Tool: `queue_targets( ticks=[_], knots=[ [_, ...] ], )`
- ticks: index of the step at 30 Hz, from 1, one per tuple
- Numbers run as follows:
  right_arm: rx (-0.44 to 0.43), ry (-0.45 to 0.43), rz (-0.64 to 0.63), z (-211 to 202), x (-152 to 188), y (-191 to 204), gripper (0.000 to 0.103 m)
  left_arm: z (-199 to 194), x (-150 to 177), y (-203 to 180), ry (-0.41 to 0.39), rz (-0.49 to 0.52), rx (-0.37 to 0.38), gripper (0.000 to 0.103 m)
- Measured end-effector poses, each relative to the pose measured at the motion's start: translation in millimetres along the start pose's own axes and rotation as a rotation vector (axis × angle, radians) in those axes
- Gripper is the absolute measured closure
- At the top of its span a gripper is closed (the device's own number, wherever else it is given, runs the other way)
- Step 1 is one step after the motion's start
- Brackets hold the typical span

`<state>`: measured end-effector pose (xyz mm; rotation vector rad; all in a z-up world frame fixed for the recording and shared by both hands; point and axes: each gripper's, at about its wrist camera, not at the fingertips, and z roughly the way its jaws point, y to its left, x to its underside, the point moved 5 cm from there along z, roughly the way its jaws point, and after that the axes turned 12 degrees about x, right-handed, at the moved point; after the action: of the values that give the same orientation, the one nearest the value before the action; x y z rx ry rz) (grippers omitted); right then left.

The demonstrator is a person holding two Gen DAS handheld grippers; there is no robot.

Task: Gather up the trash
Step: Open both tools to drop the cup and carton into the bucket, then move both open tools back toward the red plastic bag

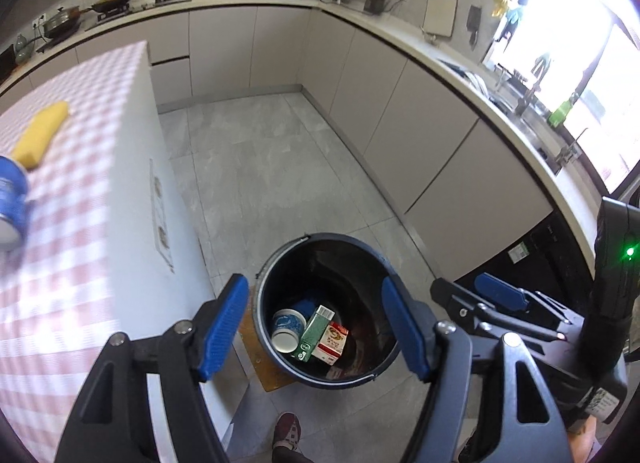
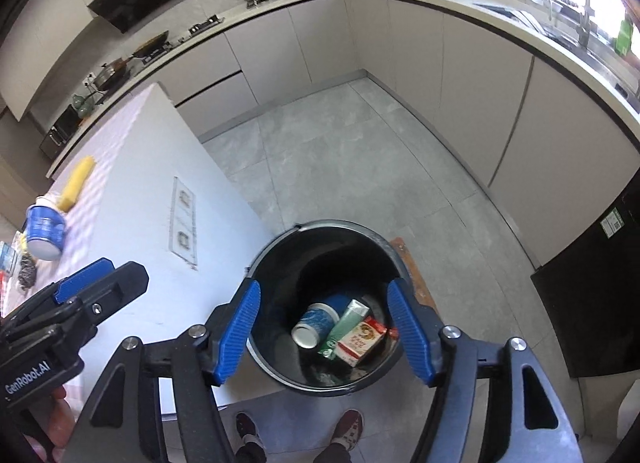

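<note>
A dark round trash bucket (image 1: 276, 359) (image 2: 262, 359) stands on the floor beside the table. Inside lie a blue-and-white paper cup (image 1: 289, 325) (image 2: 316, 323), a green carton (image 1: 316, 331) (image 2: 345, 323) and a red-and-white carton (image 1: 332, 343) (image 2: 360, 341). My left gripper (image 1: 316, 329) is open and empty above the bucket. My right gripper (image 2: 326, 329) is open and empty above it too. On the checked tablecloth (image 1: 72, 231) lie a yellow sponge-like item (image 1: 40, 135) (image 2: 76, 183) and a blue tub (image 1: 10, 199) (image 2: 45, 229).
The table's white side (image 2: 160, 199) stands left of the bucket. A wooden board (image 1: 272, 371) lies under the bucket. Cabinets and counter curve around the back and right, with a sink (image 1: 536, 119) by the window. The person's shoes (image 2: 348, 429) are below the bucket.
</note>
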<state>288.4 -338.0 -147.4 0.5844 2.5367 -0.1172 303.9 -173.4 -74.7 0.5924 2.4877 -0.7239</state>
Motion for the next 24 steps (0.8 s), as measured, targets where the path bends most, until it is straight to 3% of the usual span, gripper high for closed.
queue_targets(
  ticks=[10, 24],
  knots=[
    [-0.075, -0.081, -0.013, -55.9, -2.3, 59.5, 0.028, -69.5, 4.8, 30.5, -0.067, 0.006, -0.048, 0.032],
    [-0.176, -0.138, -0.142, -98.2, 16.7, 197.0, 0.026, -161.8, 28.9, 129.8, -0.175, -0.085, -0.156, 0.032]
  ],
)
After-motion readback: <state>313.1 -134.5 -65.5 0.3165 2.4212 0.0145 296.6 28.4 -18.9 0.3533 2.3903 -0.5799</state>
